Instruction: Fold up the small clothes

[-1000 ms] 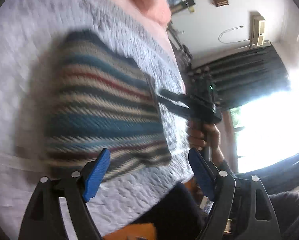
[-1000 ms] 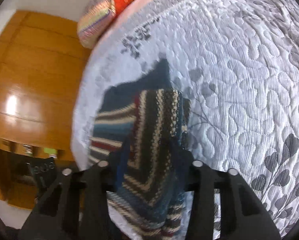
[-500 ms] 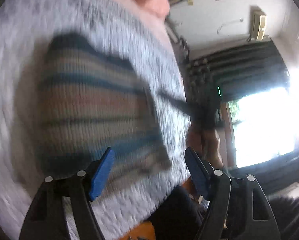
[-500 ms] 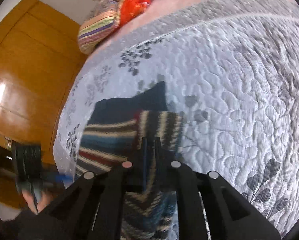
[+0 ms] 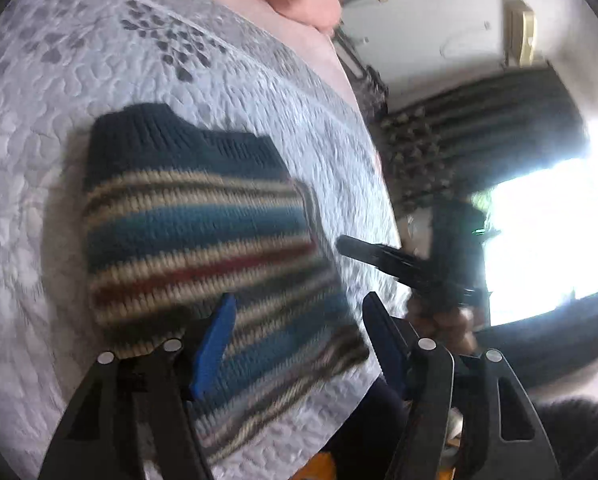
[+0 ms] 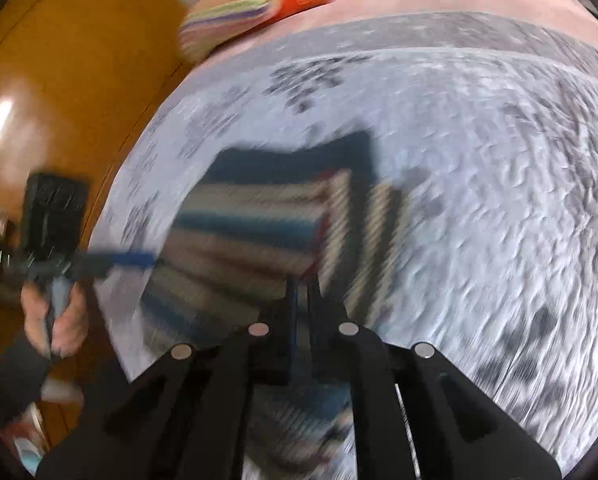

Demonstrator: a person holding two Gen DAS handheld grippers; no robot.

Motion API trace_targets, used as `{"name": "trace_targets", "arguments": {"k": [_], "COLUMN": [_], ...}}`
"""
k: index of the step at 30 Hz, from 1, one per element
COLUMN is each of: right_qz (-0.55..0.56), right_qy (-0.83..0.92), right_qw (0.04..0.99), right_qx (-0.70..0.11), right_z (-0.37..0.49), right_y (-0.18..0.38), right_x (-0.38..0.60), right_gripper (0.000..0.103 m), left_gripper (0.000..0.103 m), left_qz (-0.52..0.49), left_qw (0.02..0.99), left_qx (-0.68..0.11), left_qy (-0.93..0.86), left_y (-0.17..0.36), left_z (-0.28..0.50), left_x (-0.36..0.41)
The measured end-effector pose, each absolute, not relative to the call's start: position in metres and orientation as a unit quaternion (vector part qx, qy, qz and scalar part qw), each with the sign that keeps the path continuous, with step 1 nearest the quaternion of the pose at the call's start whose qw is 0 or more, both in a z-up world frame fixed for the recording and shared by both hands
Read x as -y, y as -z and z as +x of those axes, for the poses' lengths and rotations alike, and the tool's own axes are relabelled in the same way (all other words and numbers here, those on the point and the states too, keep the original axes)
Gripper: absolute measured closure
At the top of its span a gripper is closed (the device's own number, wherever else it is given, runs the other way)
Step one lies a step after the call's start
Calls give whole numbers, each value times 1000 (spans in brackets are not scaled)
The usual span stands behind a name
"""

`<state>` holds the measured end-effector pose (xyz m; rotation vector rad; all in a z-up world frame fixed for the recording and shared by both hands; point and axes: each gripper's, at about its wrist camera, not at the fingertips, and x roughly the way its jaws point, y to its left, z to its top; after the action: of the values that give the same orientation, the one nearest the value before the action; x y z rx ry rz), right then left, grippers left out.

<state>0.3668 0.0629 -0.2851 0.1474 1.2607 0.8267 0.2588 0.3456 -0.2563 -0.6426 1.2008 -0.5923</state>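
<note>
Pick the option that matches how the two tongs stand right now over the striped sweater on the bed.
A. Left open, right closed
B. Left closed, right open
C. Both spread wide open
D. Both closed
A: in the left wrist view the left tongs have their blue pads spread wide apart above the striped sweater, while in the right wrist view the right tongs are pressed together.

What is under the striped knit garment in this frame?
The striped knit garment lies on a grey quilted bedspread, which shows all around it. Whatever is directly beneath the garment, or tucked between its folded layers, is covered and cannot be seen.
</note>
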Motion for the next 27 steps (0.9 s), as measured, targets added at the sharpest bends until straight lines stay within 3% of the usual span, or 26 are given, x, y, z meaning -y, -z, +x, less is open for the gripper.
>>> {"name": "trace_targets", "arguments": {"k": [5, 7, 13, 18, 24, 27], "right_qz": [-17, 25, -2, -35, -22, -29], "right_qy": [-341, -337, -374, -342, -334, -306], "right_qw": [729, 719, 727, 723, 744, 738], "right_qx": [-593, -607, -576, -599, -578, -601], "right_z": [350, 355, 307, 292, 272, 266], "right_y": [330, 327, 281, 318, 275, 297], "right_x": [-63, -55, -56, -57, -49, -45], "right_gripper": [103, 103, 100, 103, 98, 101], "left_gripper": [44, 44, 39, 44, 34, 33], "left_qz": [-248, -248, -225, -210, -219, -192], "left_qw": [745, 744, 755, 758, 772, 772], "left_qx": [-576, -579, -562, -578, -556, -582], "left_qy": [229, 223, 253, 217, 217, 168], "left_y": [287, 284, 245, 275, 243, 265], "left_z": [257, 257, 226, 211, 185, 171], "left_x": [-336, -336, -320, -318, -320, -321]}}
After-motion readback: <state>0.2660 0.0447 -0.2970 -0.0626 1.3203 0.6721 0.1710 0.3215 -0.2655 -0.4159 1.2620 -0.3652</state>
